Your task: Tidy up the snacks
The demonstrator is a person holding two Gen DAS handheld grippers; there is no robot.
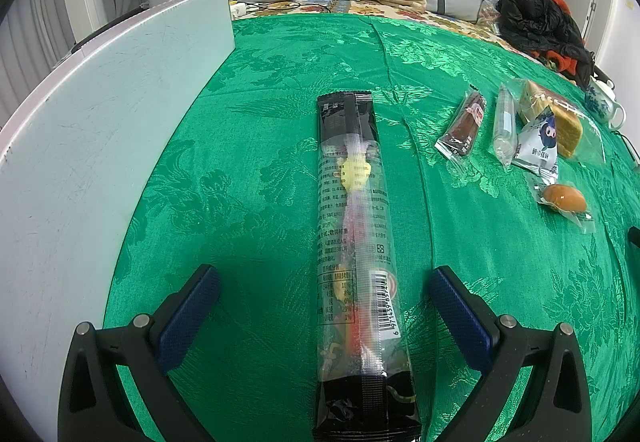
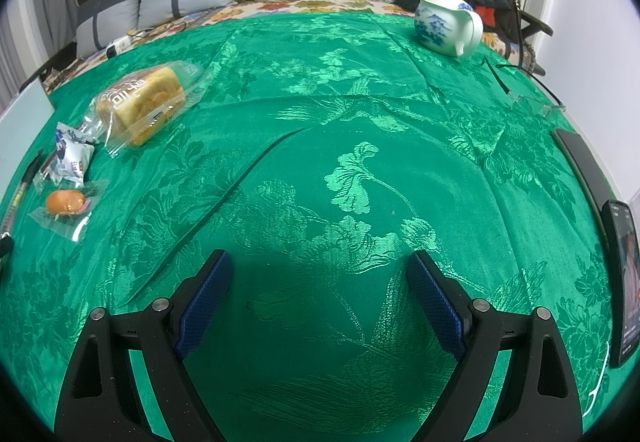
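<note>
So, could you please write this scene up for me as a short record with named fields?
surface: green patterned cloth
left gripper: open, straddling the long black snack packet, not touching it
right gripper: open, nothing between the fingers
snack group: brown bar, clear tube packet, white pouch, wrapped bread loaf, orange bun
other items: teapot, phone, white board

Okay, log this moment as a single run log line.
left gripper: open, straddling long snack pack | right gripper: open, over bare green cloth | other snacks: untouched
</note>
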